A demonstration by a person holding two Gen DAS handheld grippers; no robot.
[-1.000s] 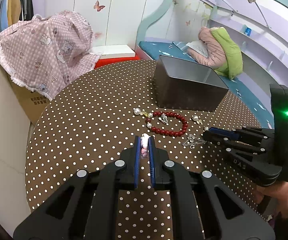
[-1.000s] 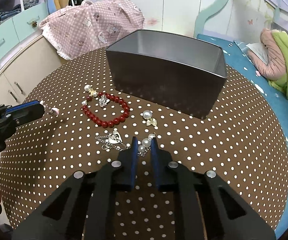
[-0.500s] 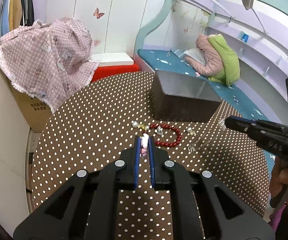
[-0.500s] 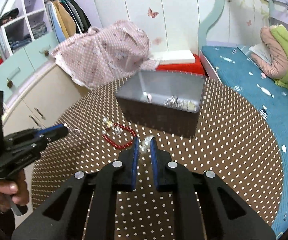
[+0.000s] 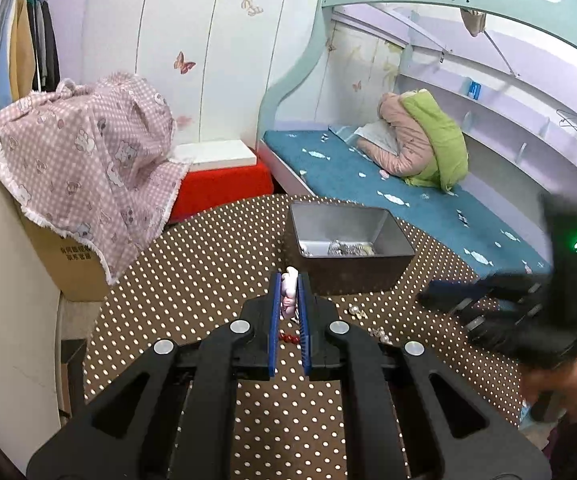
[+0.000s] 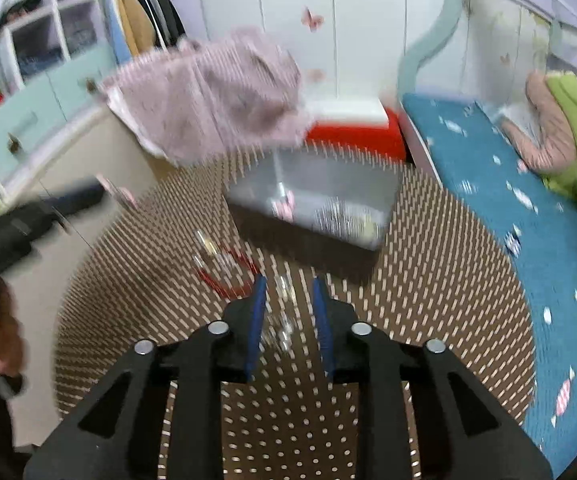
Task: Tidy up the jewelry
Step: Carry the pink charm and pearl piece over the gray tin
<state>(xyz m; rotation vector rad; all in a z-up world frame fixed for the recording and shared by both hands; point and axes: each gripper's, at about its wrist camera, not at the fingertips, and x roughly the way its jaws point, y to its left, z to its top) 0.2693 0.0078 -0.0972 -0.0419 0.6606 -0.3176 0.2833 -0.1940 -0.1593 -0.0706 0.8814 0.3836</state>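
On the polka-dot table [image 5: 192,280], left hand-held gripper [image 5: 289,280] pinches a pink earring [image 5: 288,292]; right [image 6: 288,292] just parted.

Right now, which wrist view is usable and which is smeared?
Left wrist view: sharp on the left gripper, pink charm and grey box; only the right gripper blurs at the edge. Right wrist view: heavy motion blur, table dots streaked, red bracelet smeared; its own fingers stay crisp.
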